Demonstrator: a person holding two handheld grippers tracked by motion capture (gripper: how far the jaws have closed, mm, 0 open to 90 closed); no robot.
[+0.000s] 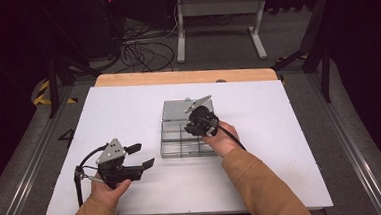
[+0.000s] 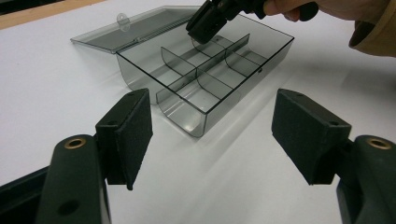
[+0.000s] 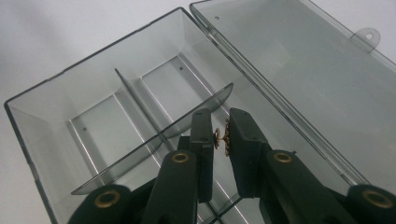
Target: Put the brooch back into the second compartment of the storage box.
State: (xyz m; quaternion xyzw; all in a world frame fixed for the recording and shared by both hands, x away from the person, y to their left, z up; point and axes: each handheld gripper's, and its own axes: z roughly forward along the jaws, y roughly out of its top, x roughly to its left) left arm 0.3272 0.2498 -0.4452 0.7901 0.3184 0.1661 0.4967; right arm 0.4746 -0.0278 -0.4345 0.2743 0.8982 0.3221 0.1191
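**Inspector:** Item and location?

**Assistant:** Small brass-coloured ornament [image 3: 222, 136], pinched between the right gripper's [image 3: 219, 135] jaws, low over a compartment of the open clear box [image 1: 173, 149]; lid [image 1: 174, 110] laid flat behind.

**Inspector:** Step?

**Assistant:** Depositing, by my judgement; next, part the jaws inside that compartment. Left gripper [image 1: 141, 155] idle, jaws apart, on the white table [image 1: 280, 132].

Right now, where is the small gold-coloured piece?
In the right gripper view, the small gold-coloured piece is pinched between the right gripper jaws, above the open clear compartment box, near its curved divider.
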